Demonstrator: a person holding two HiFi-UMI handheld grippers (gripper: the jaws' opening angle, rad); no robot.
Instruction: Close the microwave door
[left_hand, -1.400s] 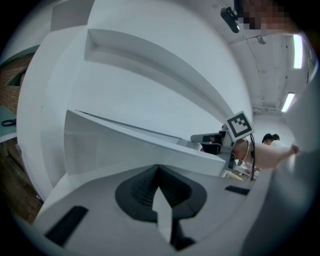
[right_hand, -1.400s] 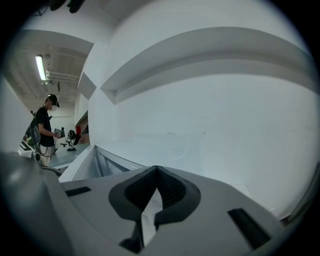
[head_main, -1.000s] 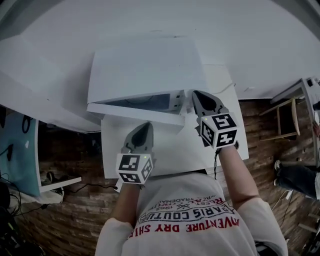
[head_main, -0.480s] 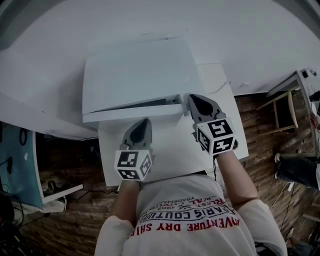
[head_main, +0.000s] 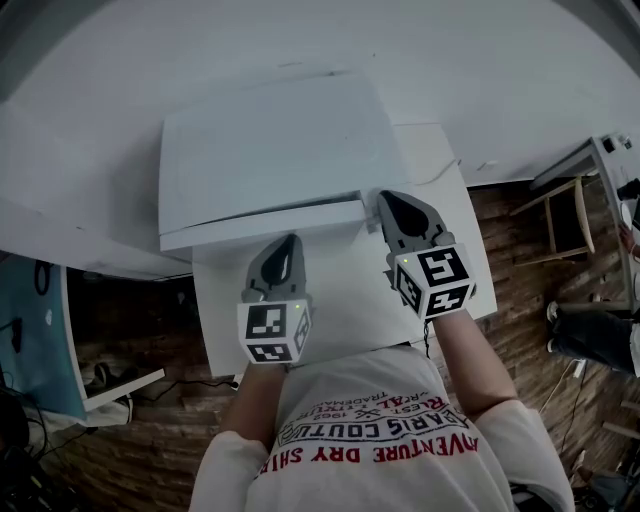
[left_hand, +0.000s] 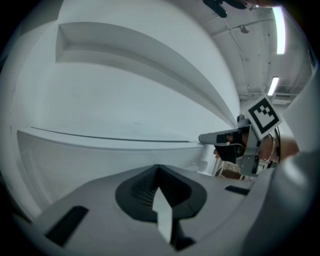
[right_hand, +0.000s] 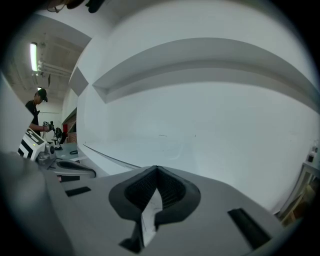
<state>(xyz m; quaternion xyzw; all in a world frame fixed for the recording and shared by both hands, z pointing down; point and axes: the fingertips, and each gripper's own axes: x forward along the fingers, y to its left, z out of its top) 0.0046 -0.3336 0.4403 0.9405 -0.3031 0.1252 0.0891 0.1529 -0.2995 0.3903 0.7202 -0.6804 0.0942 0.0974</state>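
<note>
A white microwave (head_main: 265, 150) stands on a white table (head_main: 340, 305) against the wall. Its door (head_main: 260, 225) lies almost flush with the front, with only a thin seam showing. My left gripper (head_main: 285, 245) is shut and empty, its tip just in front of the door's middle. In the left gripper view the door (left_hand: 100, 155) fills the space right ahead of the jaws (left_hand: 159, 170). My right gripper (head_main: 393, 203) is shut and empty at the door's right end, beside the microwave's front corner. In the right gripper view the jaws (right_hand: 156, 172) face the white casing (right_hand: 200, 125).
A wooden chair (head_main: 570, 230) stands on the brick-patterned floor at the right, with someone's legs (head_main: 590, 340) below it. A blue panel (head_main: 30, 320) and cables are at the left. A person (right_hand: 35, 107) stands far off in the right gripper view.
The microwave door has swung from ajar, with the cavity showing, to nearly flush. Both grippers have moved slightly forward and left with it.
</note>
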